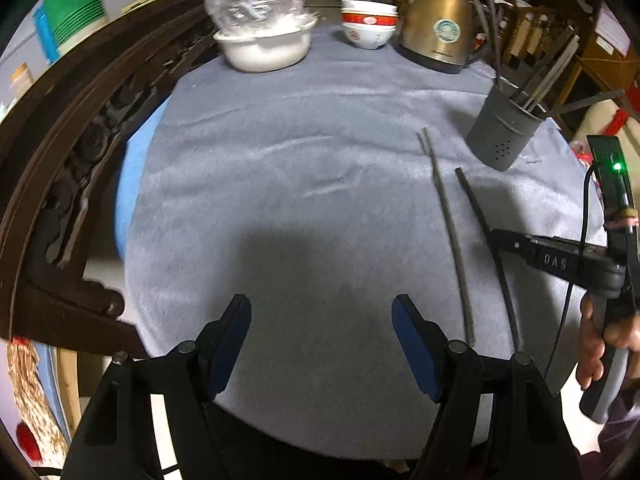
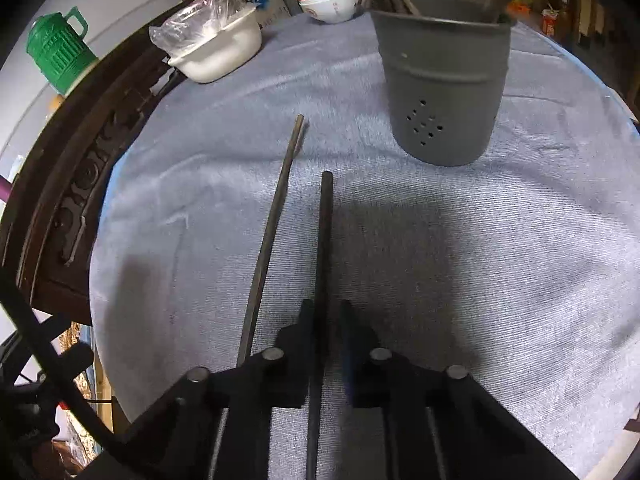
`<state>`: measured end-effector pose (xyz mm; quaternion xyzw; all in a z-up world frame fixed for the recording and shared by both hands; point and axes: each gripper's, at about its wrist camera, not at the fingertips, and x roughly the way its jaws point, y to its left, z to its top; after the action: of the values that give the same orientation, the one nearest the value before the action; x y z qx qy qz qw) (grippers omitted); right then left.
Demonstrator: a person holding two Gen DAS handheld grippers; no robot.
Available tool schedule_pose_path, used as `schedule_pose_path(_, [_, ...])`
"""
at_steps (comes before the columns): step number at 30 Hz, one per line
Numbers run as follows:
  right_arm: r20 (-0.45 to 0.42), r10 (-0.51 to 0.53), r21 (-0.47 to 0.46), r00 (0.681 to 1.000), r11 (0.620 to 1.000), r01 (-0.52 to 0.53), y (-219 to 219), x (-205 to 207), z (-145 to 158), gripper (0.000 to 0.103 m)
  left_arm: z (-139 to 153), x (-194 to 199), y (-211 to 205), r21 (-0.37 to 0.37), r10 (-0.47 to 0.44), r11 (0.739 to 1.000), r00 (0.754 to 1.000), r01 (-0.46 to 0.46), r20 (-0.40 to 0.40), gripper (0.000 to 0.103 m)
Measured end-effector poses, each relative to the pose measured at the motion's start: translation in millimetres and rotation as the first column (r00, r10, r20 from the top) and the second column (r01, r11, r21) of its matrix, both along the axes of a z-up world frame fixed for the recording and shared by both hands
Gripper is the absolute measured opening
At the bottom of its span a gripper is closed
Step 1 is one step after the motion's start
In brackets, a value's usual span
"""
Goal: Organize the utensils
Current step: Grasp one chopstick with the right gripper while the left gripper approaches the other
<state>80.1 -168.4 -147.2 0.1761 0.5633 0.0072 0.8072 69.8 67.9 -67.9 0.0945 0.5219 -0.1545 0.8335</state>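
Note:
Two dark chopsticks lie on the grey-blue tablecloth. One chopstick (image 2: 325, 248) runs between my right gripper's (image 2: 326, 312) fingers, which are closed against it; it also shows in the left wrist view (image 1: 480, 220). The other chopstick (image 2: 272, 220) lies just left of it, free, and shows in the left wrist view (image 1: 450, 232). A grey perforated utensil holder (image 2: 442, 80) with several chopsticks in it stands ahead of the right gripper, also in the left wrist view (image 1: 506, 128). My left gripper (image 1: 322, 340) is open and empty over the cloth.
A white pot with a plastic-wrapped lid (image 1: 264, 40), stacked red-and-white bowls (image 1: 369, 26) and a brass kettle (image 1: 438, 28) stand at the far edge. A dark carved wooden chair back (image 1: 76, 152) borders the table on the left. A green jug (image 2: 58, 56) stands beyond.

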Motion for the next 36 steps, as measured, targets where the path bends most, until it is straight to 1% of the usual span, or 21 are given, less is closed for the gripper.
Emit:
schedule_pose_path(1, [0.001, -0.005, -0.004, 1.000, 1.000, 0.005, -1, -1, 1, 0.008, 0, 3, -6, -0.002, -0.017, 1.000, 1.000, 0.017, -0.001, 0.073])
schedule_pose_path(3, [-0.001, -0.022, -0.040, 1.000, 0.999, 0.022, -7, -4, 3, 0.007, -4, 12, -21, -0.011, -0.048, 0.999, 0.999, 0.048, -0.018, 0.073])
schedule_pose_path(6, [-0.023, -0.069, -0.023, 0.997, 0.997, 0.068, -25, -11, -1, 0.006, -12, 29, -46, -0.050, -0.090, 0.995, 0.993, 0.086, -0.071, 0.073])
schedule_pose_path(9, [-0.024, -0.088, 0.038, 0.996, 0.995, 0.089, -38, -19, -3, 0.007, -22, 46, -68, -0.070, -0.100, 0.993, 0.988, 0.093, -0.116, 0.073])
schedule_pose_path(12, [0.008, -0.101, 0.104, 0.995, 0.990, 0.100, -46, -28, 0, 0.007, -29, 63, -89, -0.095, -0.123, 0.989, 0.982, 0.110, -0.142, 0.073])
schedule_pose_path(14, [-0.008, -0.121, 0.120, 0.993, 0.985, 0.121, -54, -32, -2, 0.009, -33, 69, -99, -0.093, -0.133, 0.988, 0.979, 0.120, -0.156, 0.073])
schedule_pose_path(15, [-0.019, -0.133, 0.145, 0.991, 0.980, 0.134, -58, -33, -6, 0.009, -36, 72, -104, -0.091, -0.140, 0.988, 0.977, 0.126, -0.162, 0.073])
schedule_pose_path(16, [-0.013, -0.144, 0.173, 0.989, 0.974, 0.144, -63, -36, -7, 0.009, -39, 74, -110, -0.093, -0.148, 0.987, 0.974, 0.134, -0.170, 0.072])
schedule_pose_path(19, [-0.005, -0.151, 0.212, 0.989, 0.966, 0.148, -69, -38, -10, 0.008, -47, 79, -120, -0.105, -0.162, 0.984, 0.967, 0.144, -0.195, 0.063])
schedule_pose_path(21, [0.002, -0.145, 0.213, 0.989, 0.967, 0.141, -70, -38, -11, 0.008, -53, 83, -125, -0.114, -0.166, 0.983, 0.963, 0.145, -0.213, 0.055])
schedule_pose_path(23, [0.005, -0.139, 0.207, 0.990, 0.969, 0.135, -69, -39, -10, 0.008, -60, 85, -128, -0.116, -0.169, 0.983, 0.959, 0.146, -0.229, 0.041])
schedule_pose_path(24, [0.007, -0.138, 0.205, 0.990, 0.969, 0.134, -68, -39, -10, 0.008, -60, 84, -130, -0.114, -0.172, 0.982, 0.961, 0.150, -0.216, 0.040])
schedule_pose_path(25, [0.008, -0.139, 0.204, 0.990, 0.970, 0.134, -68, -38, -10, 0.008, -60, 83, -130, -0.117, -0.178, 0.981, 0.962, 0.156, -0.206, 0.028])
schedule_pose_path(26, [0.010, -0.139, 0.203, 0.990, 0.970, 0.134, -68, -38, -11, 0.008, -62, 83, -131, -0.125, -0.187, 0.979, 0.959, 0.163, -0.214, 0.015])
schedule_pose_path(27, [0.012, -0.138, 0.199, 0.990, 0.971, 0.133, -66, -37, -11, 0.008, -62, 82, -130, -0.125, -0.187, 0.979, 0.960, 0.163, -0.210, 0.011])
schedule_pose_path(28, [0.013, -0.137, 0.195, 0.990, 0.972, 0.132, -65, -35, -11, 0.008, -63, 81, -127, -0.129, -0.189, 0.978, 0.959, 0.164, -0.212, 0.008])
schedule_pose_path(30, [0.011, -0.136, 0.187, 0.991, 0.973, 0.131, -65, -36, -11, 0.008, -63, 79, -123, -0.144, -0.199, 0.975, 0.956, 0.171, -0.216, 0.008])
schedule_pose_path(33, [-0.002, -0.125, 0.161, 0.992, 0.979, 0.123, -61, -30, -9, 0.008, -62, 70, -108, -0.140, -0.208, 0.973, 0.954, 0.181, -0.214, 0.007])
schedule_pose_path(35, [-0.016, -0.127, 0.144, 0.992, 0.981, 0.128, -57, -26, -8, 0.010, -62, 63, -98, -0.144, -0.220, 0.971, 0.952, 0.192, -0.213, 0.007])
schedule_pose_path(36, [-0.012, -0.121, 0.146, 0.993, 0.982, 0.122, -54, -23, -6, 0.013, -62, 60, -93, -0.146, -0.226, 0.969, 0.950, 0.198, -0.213, 0.007])
